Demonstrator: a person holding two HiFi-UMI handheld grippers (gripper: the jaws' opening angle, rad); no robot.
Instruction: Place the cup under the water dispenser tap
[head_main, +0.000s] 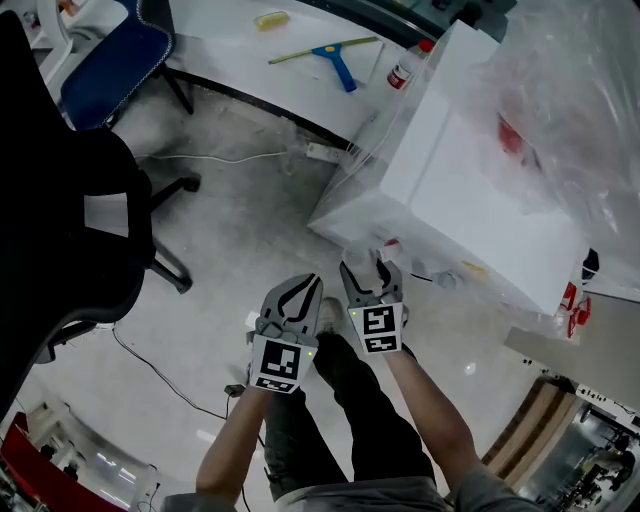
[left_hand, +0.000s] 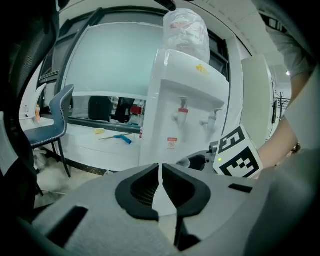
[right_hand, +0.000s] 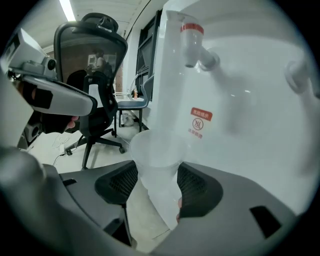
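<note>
The right gripper (right_hand: 156, 187) pinches a translucent, tapered plastic cup (right_hand: 156, 160) low on its wall. Its black ribbed fingers (right_hand: 202, 192) press from either side, so the open mouth is clear and faces up toward the spouts. The cup is in the air in front of the tall white water dispenser (right_hand: 240, 130), not yet under a tap. In the right gripper view the red-capped tap (right_hand: 191, 42) sits at about one o'clock from the cup's rim, well above it, and a second pale tap (right_hand: 300, 75) lies farther off at two o'clock. Gripping near the base looks sensible, since it leaves the rim free to slide beneath a spout. The left gripper (left_hand: 161, 172) carries nothing; its fingers (left_hand: 135, 192) are pressed together with only a hairline seam between them. In the head view it hangs just beside the right one, at its eight o'clock, seemingly parked out of the way. A black mesh office chair (right_hand: 92, 75) stands at ten o'clock, well apart from the dispenser
</note>
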